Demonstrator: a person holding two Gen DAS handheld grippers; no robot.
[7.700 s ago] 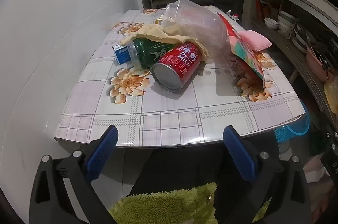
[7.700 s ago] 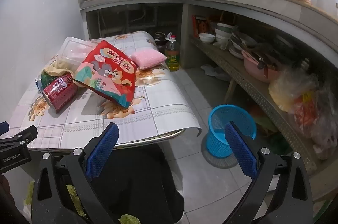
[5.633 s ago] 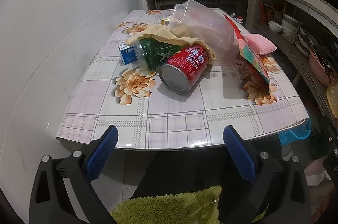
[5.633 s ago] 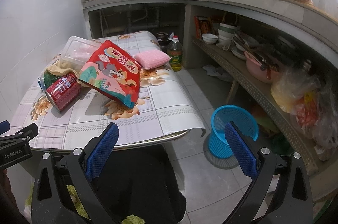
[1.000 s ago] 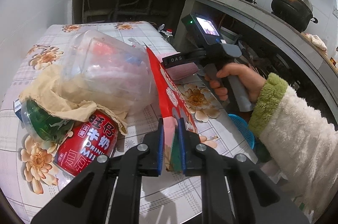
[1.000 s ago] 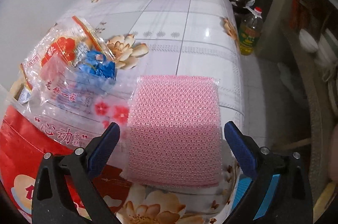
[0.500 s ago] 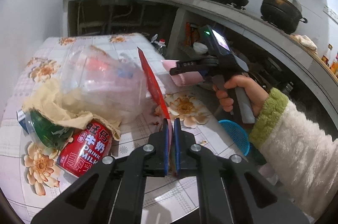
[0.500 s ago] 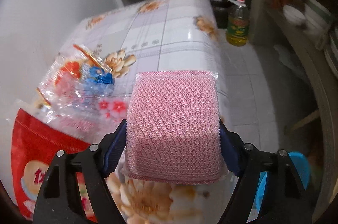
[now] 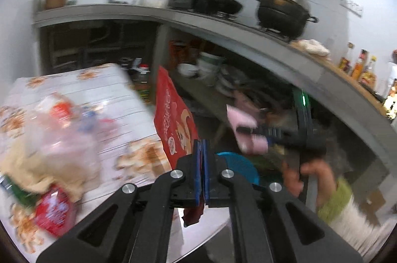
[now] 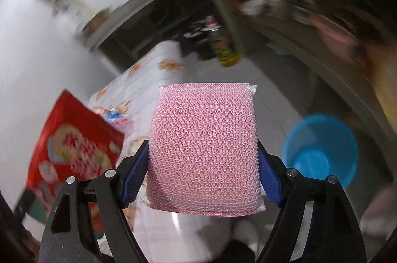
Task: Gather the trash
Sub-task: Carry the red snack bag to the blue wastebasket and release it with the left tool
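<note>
My left gripper (image 9: 201, 156) is shut on the lower edge of a red snack bag (image 9: 171, 119), which stands edge-on and lifted above the table's right side. The same red snack bag (image 10: 72, 146) shows blurred at the left of the right wrist view. My right gripper (image 10: 203, 171) is shut on a pink mesh sponge (image 10: 204, 149), held in the air off the table. The left wrist view shows that pink sponge (image 9: 244, 129) with a hand (image 9: 307, 176) behind it. A blue basket (image 10: 320, 151) stands on the floor to the right, and the blue basket (image 9: 238, 167) peeks out behind my left gripper.
On the floral table (image 9: 86, 89) lie a clear plastic tub (image 9: 57, 129), a tan cloth (image 9: 37, 168), a green can (image 9: 18, 193) and a red can (image 9: 53, 213). An oil bottle (image 10: 224, 49) stands on the floor. Shelves with bowls and pots run along the right.
Both grippers have swung right, off the table. The red bag has lifted with the left gripper. The right gripper closed on the pink sponge and carried it toward the blue basket.
</note>
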